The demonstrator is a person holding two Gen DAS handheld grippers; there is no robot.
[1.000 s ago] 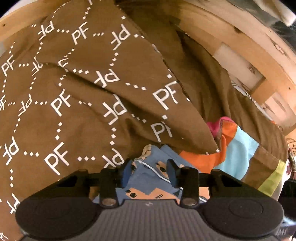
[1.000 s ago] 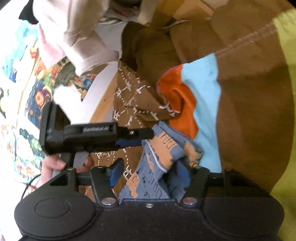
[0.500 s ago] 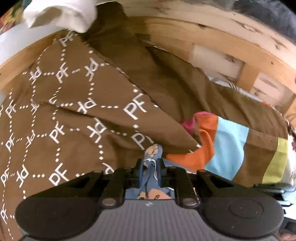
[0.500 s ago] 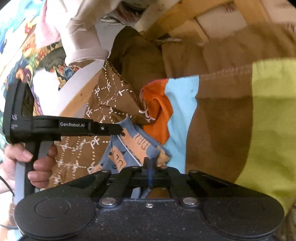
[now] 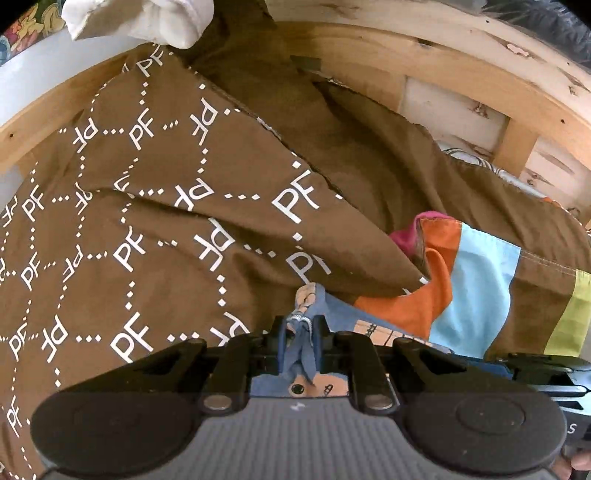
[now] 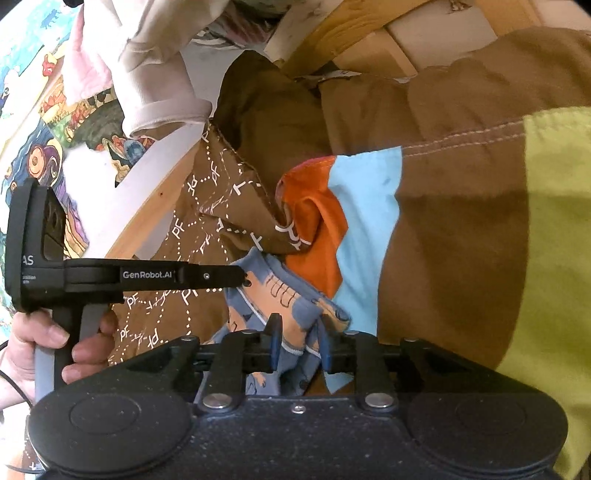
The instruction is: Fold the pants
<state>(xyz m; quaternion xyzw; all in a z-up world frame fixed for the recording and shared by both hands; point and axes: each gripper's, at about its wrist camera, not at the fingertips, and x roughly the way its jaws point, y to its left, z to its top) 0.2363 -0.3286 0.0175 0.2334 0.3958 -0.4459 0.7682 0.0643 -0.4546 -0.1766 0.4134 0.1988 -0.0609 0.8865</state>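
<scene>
The pants [image 6: 273, 291] are small, blue with orange prints, and lie bunched on a brown bed cover. My left gripper [image 5: 301, 325] is shut on a pinched fold of the pants [image 5: 340, 310]. In the right wrist view it [image 6: 240, 277] reaches in from the left, held by a hand [image 6: 37, 343]. My right gripper [image 6: 299, 326] sits on the pants' near edge. Its jaws are opening, with a loose bunch of blue fabric between the blue pads [image 6: 275, 343].
A brown cloth with white "PF" lettering [image 5: 166, 221] lies beside the pants. Under them is a brown cover with orange, light blue and lime blocks [image 6: 461, 221]. A wooden bed frame [image 5: 406, 48] runs behind, with a white garment [image 5: 147, 18] on its edge.
The left jaws closed onto the pants fabric and stayed there while the hand shifted slightly. The right jaws closed fully half a second ago and have parted again around the fabric.
</scene>
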